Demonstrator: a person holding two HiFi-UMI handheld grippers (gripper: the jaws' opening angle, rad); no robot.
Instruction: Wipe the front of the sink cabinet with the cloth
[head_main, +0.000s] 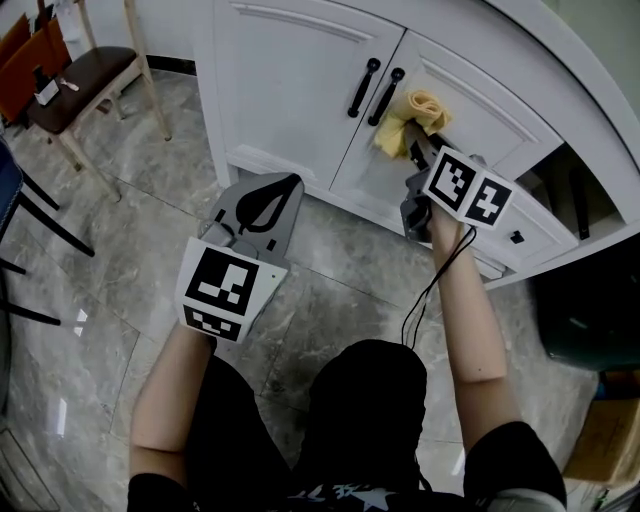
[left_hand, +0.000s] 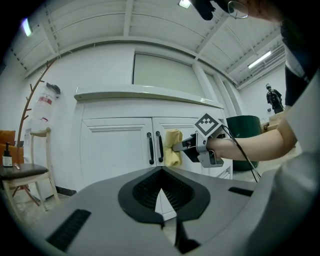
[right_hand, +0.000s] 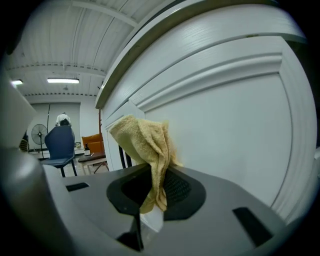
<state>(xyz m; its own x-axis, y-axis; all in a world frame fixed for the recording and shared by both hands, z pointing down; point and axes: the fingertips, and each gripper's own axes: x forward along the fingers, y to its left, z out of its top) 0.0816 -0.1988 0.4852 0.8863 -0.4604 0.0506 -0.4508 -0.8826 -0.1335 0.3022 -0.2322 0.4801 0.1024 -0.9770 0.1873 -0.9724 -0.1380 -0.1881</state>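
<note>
Right gripper (head_main: 413, 148): jaws pinch a yellow cloth (head_main: 412, 115). In the right gripper view the cloth (right_hand: 145, 146) rises from between the jaws in a bunched fold, and one tail hangs down into the gap.
Cloth position: we see it held up at the sink cabinet (head_main: 290, 70), on the right-hand door and just beside the right of two black handles (head_main: 386, 96). From the left gripper view the cloth (left_hand: 173, 148) looks flat against the door. We cannot confirm contact from any view.
Left gripper (head_main: 290, 183): jaws are pressed together with nothing between them. It is held low over the floor (head_main: 140, 210), short of the cabinet's base and well apart from the cloth. Its view looks at the cabinet front (left_hand: 115, 150), with the right gripper (left_hand: 176, 146) across the frame.
Cabinet: white panelled doors under a curved counter edge. The two handles (left_hand: 150, 148) are upright, side by side at the meeting of the doors. In the right gripper view the door panel (right_hand: 230, 125) fills the right half.
Floor: grey marbled tile, glossy.
Surroundings: we see a wooden chair (head_main: 75, 75) with a dark seat to the cabinet's left. A small bottle (left_hand: 7, 155) stands on it. A dark green bin (head_main: 585, 310) stands at the far right.
Person: bare forearms and dark clothing, one hand on each gripper.
</note>
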